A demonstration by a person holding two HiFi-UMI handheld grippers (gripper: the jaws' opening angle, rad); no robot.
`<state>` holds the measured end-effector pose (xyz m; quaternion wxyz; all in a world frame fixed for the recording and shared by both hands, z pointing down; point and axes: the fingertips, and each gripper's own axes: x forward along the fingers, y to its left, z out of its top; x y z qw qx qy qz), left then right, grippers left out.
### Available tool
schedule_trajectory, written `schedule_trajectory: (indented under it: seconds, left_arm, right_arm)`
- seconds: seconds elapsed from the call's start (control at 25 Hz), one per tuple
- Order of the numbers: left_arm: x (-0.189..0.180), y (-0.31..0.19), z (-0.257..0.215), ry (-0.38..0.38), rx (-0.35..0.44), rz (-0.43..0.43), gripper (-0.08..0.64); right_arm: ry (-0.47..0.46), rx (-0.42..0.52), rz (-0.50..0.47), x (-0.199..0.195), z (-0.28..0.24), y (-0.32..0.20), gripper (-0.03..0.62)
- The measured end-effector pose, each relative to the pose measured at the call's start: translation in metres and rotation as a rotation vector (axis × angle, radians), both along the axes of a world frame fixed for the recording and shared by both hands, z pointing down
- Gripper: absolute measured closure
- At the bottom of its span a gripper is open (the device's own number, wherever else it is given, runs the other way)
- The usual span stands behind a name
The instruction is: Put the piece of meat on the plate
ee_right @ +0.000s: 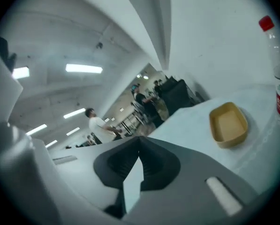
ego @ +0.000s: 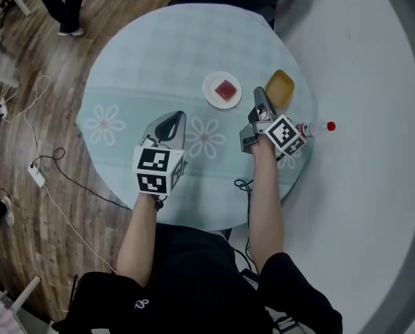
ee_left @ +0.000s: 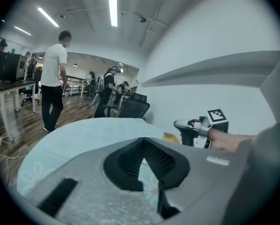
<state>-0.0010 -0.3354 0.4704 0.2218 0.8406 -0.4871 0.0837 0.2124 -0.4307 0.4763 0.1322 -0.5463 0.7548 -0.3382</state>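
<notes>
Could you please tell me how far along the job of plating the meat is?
Done: the meat lies on the plate. In hand: nothing; the left gripper and the right gripper are both shut and empty. Left: nothing that shows.

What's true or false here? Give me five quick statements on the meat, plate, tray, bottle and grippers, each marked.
1. The piece of meat lies on the white plate. True.
2. The right gripper holds the meat. False: its jaws are together with nothing between them.
3. The yellow tray is empty. True.
4. The bottle has a blue cap. False: the cap is red.
5. The left gripper is clamped on the plate. False: its jaws are closed on nothing, and it is on the person's side of the plate, apart from it.
</notes>
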Motion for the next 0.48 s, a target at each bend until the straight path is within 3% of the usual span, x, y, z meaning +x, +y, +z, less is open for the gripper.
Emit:
schedule_trajectory:
  seconds: [0.08, 0.12, 0.2, 0.32, 0.4, 0.48]
  left_arm:
    - [0.005, 0.003, -0.017, 0.014, 0.040, 0.014, 0.566]
    - [0.007, 0.005, -0.026, 0.019, 0.062, 0.021, 0.566]
    - [0.012, 0.006, -0.048, 0.024, 0.113, 0.031, 0.566]
    - [0.020, 0.000, -0.090, 0.012, 0.218, 0.044, 0.566]
    - [0.023, -0.008, -0.117, -0.003, 0.285, 0.036, 0.566]
    - [0.023, -0.014, -0.142, -0.006, 0.340, 0.014, 0.566]
  right_arm:
    - [-0.038, 0.157, -0.033, -0.012, -0.048, 0.024, 0.586]
    - [-0.011, 0.210, -0.050, -0.019, -0.067, 0.037, 0.586]
    - [0.172, 0.278, -0.070, -0.032, -0.097, 0.062, 0.584]
    - [0.631, 0.347, -0.006, -0.045, -0.136, 0.091, 0.583]
    - [0.750, 0.397, 0.066, -0.046, -0.163, 0.105, 0.581]
    - [0.748, 0.430, 0.119, -0.044, -0.184, 0.114, 0.583]
